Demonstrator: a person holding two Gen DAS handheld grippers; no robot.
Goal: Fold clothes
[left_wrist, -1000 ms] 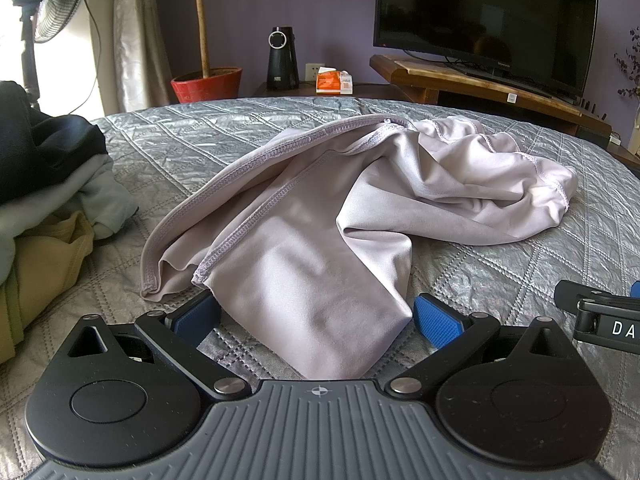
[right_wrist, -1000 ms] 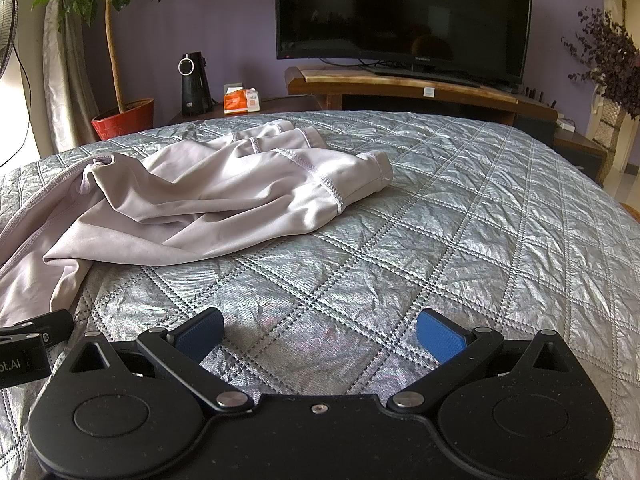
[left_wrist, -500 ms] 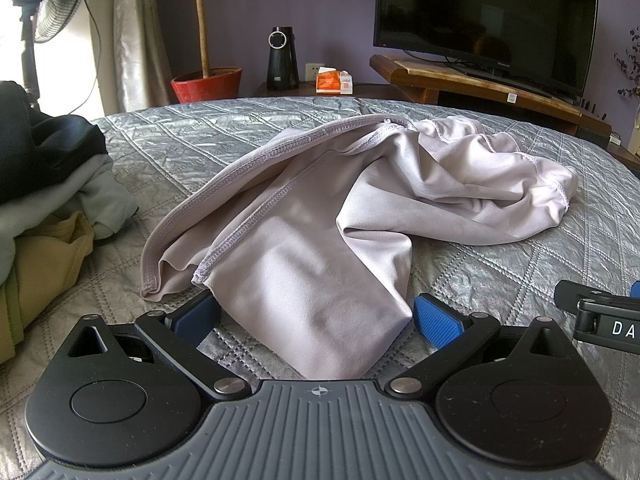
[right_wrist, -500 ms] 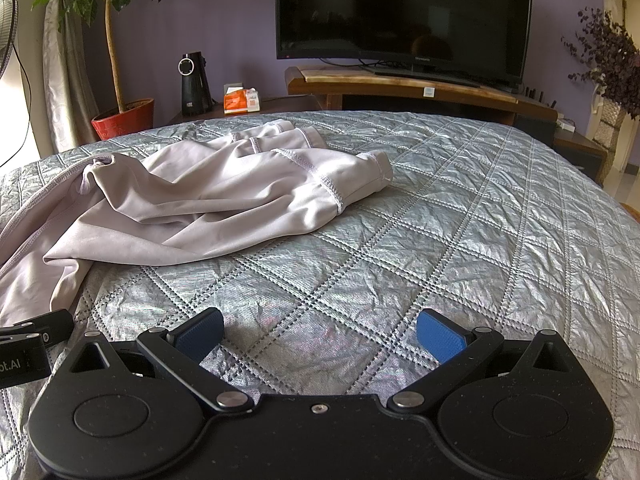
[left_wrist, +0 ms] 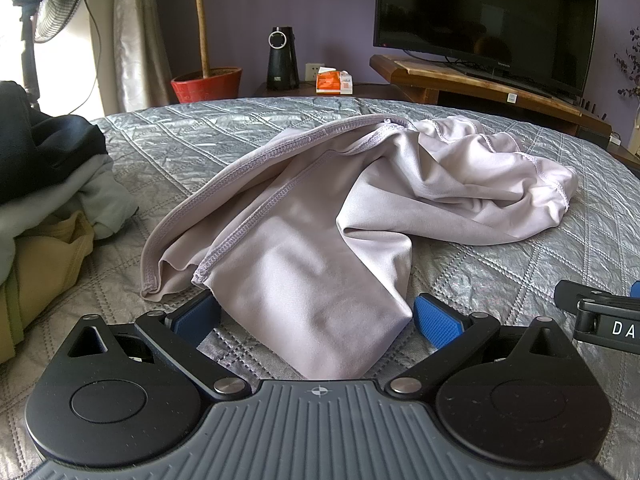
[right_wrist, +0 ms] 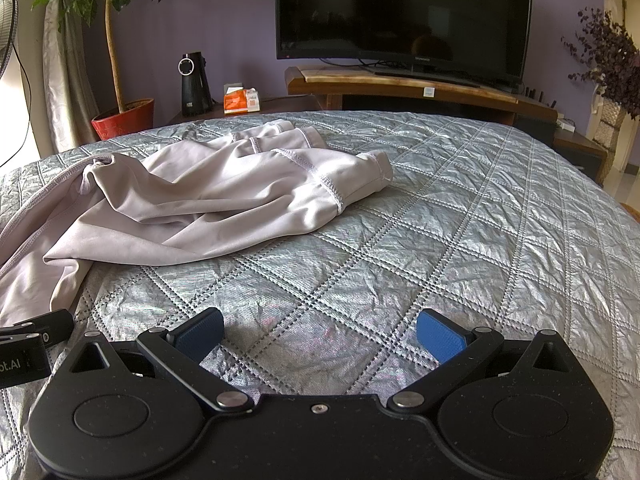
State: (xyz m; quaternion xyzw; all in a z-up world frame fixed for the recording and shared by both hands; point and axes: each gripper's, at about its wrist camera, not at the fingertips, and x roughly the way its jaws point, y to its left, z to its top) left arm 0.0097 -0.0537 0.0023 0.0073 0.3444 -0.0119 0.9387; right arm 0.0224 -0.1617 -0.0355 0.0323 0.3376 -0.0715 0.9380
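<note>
While both tools gape: one garment, perhaps four piled clothes

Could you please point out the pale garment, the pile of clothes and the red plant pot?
pale garment [left_wrist: 320, 264]: left wrist view, flat near panel.
pile of clothes [left_wrist: 44, 216]: left wrist view, grey layer.
red plant pot [left_wrist: 206, 87]: left wrist view, front wall.

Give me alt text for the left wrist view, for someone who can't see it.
The left tongs sit open around the near end of a crumpled pale lilac garment on a grey quilted bedspread. A pile of clothes lies at left; the right tongs' tip shows at the right edge.
</note>
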